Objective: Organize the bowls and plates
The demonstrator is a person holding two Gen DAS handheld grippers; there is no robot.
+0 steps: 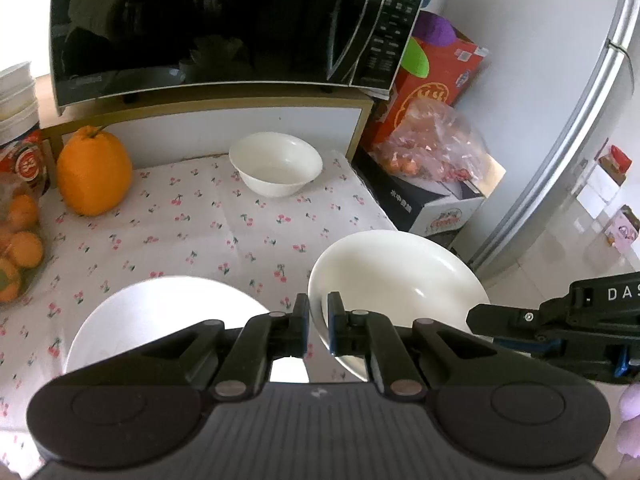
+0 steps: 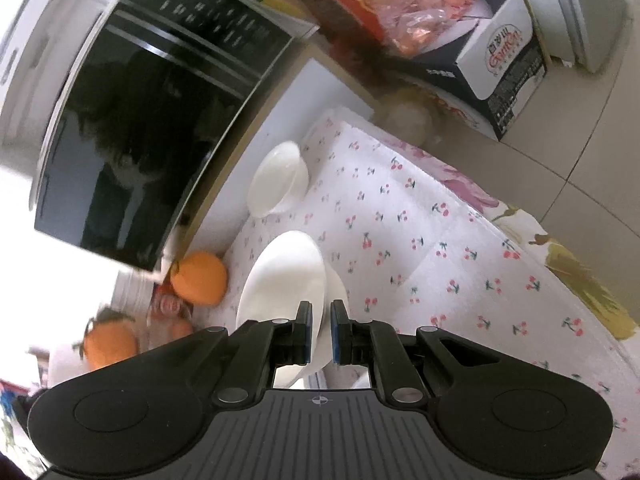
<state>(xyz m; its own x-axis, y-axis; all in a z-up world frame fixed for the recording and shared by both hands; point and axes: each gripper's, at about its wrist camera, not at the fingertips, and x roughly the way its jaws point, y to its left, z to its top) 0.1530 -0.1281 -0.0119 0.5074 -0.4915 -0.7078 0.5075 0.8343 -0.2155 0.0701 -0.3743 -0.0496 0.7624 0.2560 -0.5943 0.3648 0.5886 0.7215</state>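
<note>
Cherry-print cloth [image 1: 192, 232]: orange [image 1: 94, 172], microwave [image 1: 208, 24]

R gripper [image 2: 321, 330] clamped on white plate [image 2: 280, 276] rim, above cherry-print cloth [image 2: 440, 248].

Left wrist view: close above the cherry-print cloth [image 1: 192, 220], angled down, squarely facing the microwave [image 1: 200, 24] | Right wrist view: close too, rolled, so the microwave [image 2: 152, 120] leans at upper left | Shared: microwave, cloth [image 2: 440, 240], small bowl [image 1: 276, 164] [image 2: 278, 178] below the microwave, big orange [image 1: 94, 172] [image 2: 199, 278]
</note>
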